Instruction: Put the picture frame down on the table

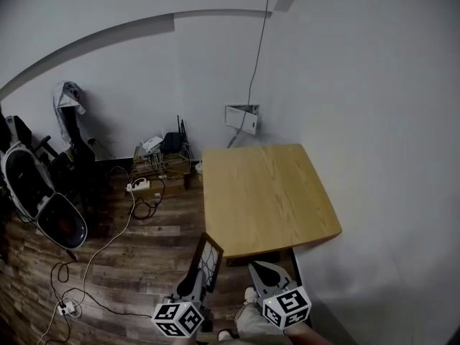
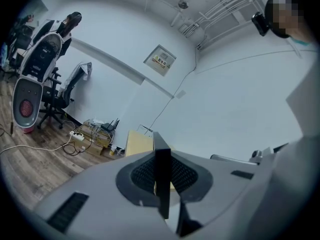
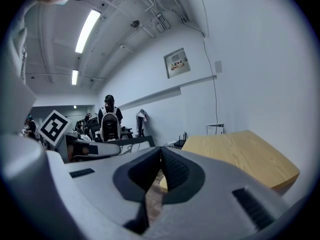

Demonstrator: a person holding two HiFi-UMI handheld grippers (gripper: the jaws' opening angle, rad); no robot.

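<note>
A dark picture frame (image 1: 208,259) with a glass front hangs upright over the floor, just off the near left corner of the wooden table (image 1: 266,192). My left gripper (image 1: 195,279) is shut on the frame's lower edge. In the left gripper view the frame (image 2: 163,194) stands edge-on between the pads, with the table (image 2: 137,143) beyond it. My right gripper (image 1: 257,268) hovers at the table's near edge, right of the frame; its jaws (image 3: 161,151) meet with nothing between them. The right gripper view shows the frame (image 3: 135,141) at left and the table (image 3: 240,154) at right.
The table stands in a corner against white walls. Left of it on the wooden floor lie a power strip (image 1: 139,186), loose cables (image 1: 93,257) and a low shelf with a router (image 1: 171,144). A white and black pod (image 1: 39,196) stands far left. A person (image 3: 109,119) stands in the distance.
</note>
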